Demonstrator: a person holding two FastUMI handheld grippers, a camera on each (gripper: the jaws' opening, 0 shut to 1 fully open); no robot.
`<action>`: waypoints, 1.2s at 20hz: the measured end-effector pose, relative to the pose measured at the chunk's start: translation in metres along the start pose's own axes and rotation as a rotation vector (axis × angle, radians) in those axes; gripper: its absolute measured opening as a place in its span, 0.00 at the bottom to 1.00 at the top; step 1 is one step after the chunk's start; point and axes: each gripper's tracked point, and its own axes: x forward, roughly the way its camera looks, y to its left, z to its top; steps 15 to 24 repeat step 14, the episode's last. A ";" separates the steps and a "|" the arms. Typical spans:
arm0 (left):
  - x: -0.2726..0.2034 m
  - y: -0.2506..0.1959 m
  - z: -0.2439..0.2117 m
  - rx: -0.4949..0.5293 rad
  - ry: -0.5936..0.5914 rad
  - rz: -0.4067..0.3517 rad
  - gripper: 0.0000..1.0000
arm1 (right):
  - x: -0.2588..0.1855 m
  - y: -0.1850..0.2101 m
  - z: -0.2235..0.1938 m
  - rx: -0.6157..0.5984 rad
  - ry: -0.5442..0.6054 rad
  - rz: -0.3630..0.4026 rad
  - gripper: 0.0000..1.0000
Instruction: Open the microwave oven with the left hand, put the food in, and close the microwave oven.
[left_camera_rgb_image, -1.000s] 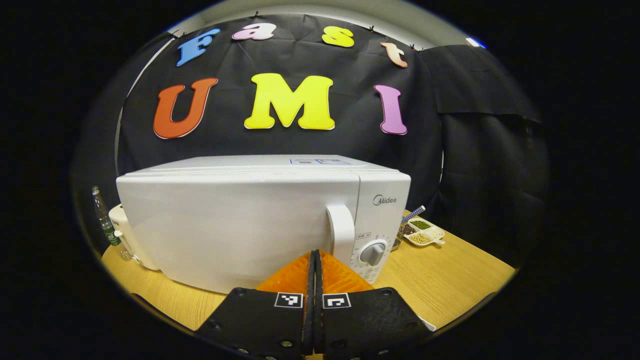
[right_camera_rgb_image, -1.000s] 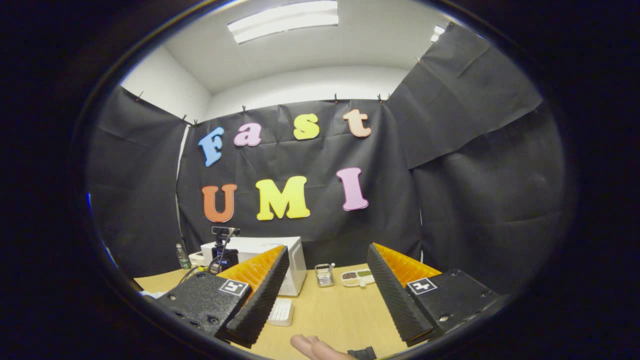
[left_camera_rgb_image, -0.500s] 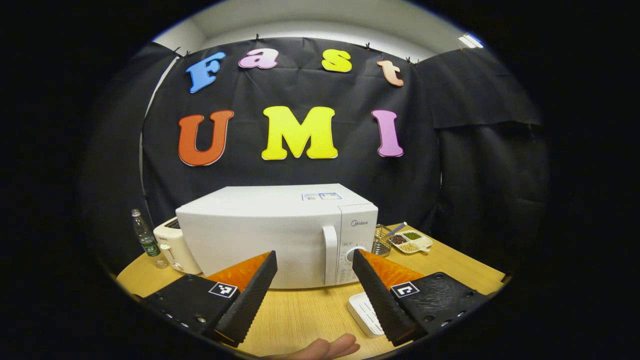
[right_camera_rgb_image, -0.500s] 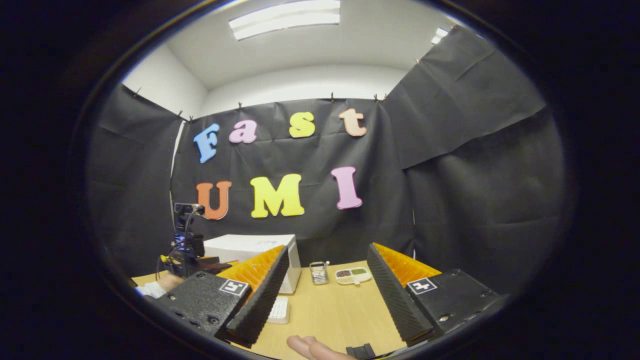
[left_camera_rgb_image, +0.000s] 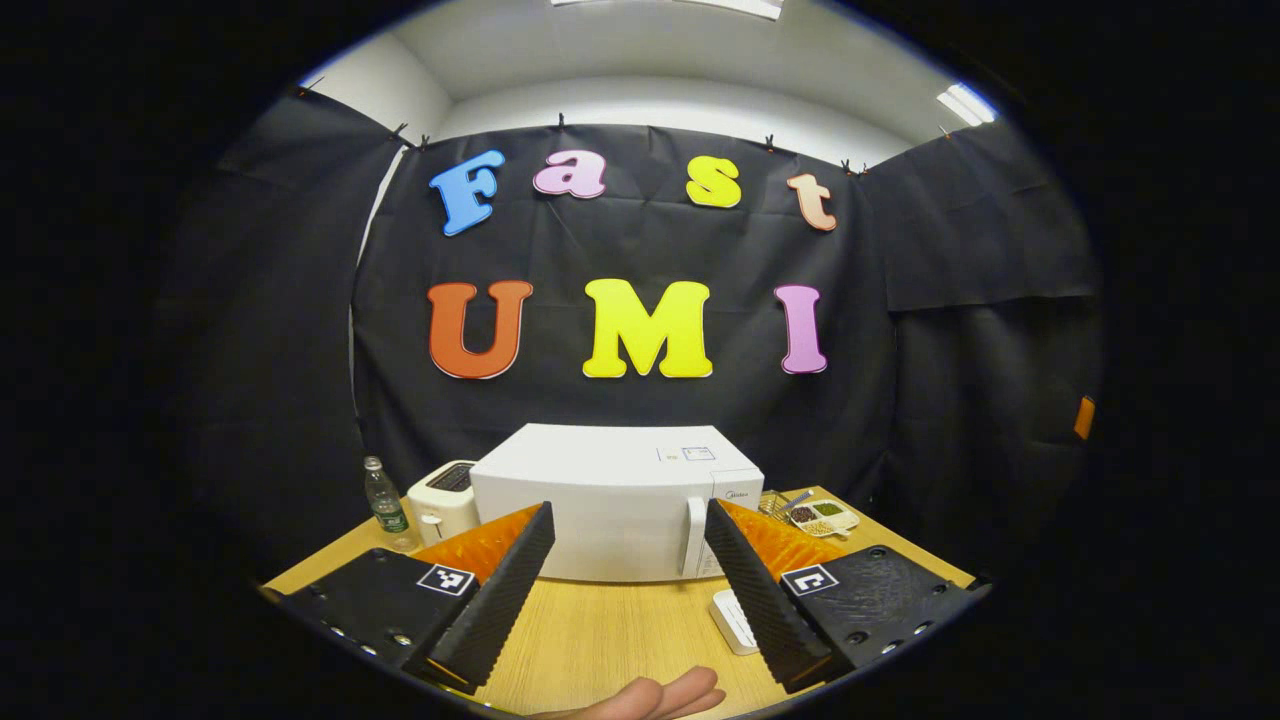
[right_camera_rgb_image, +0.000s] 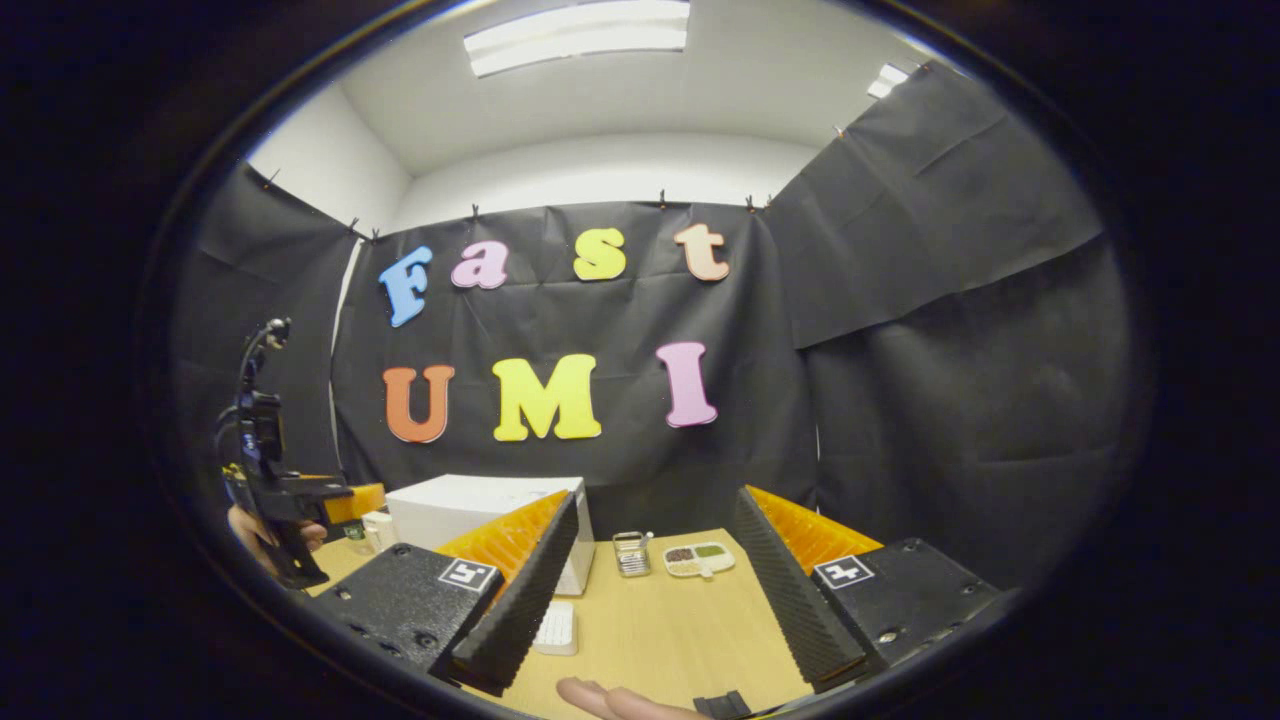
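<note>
The white microwave (left_camera_rgb_image: 615, 500) stands on the wooden table (left_camera_rgb_image: 600, 640) with its door closed and its handle (left_camera_rgb_image: 693, 535) at the right of the door. My left gripper (left_camera_rgb_image: 628, 520) is open, well back from the microwave, with nothing between its fingers. My right gripper (right_camera_rgb_image: 657, 510) is open too and holds nothing. In the right gripper view the microwave (right_camera_rgb_image: 490, 500) sits behind the left finger, and the other gripper (right_camera_rgb_image: 290, 495) is raised at the far left in a hand (right_camera_rgb_image: 262, 530). A small white flat object (left_camera_rgb_image: 733, 620) lies on the table in front of the microwave.
A toaster (left_camera_rgb_image: 443, 500) and a bottle (left_camera_rgb_image: 384, 505) stand left of the microwave. A wire basket (left_camera_rgb_image: 775, 503) and a sectioned dish of beans (left_camera_rgb_image: 822, 515) sit to its right. Fingers of a hand (left_camera_rgb_image: 640, 698) show at the near table edge.
My left gripper went from shut close to the microwave door to open, then drew back and up. The right gripper stayed open and hardly moved.
</note>
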 end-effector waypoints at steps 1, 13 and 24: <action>-0.016 0.003 0.008 0.012 -0.013 0.016 0.95 | 0.000 0.003 0.005 0.002 -0.004 0.000 1.00; -0.151 -0.002 0.062 0.009 -0.129 0.114 0.95 | -0.007 -0.001 0.042 -0.054 -0.025 -0.038 1.00; -0.157 -0.001 0.064 -0.007 -0.136 0.120 0.95 | -0.009 -0.003 0.042 -0.047 -0.024 -0.039 0.89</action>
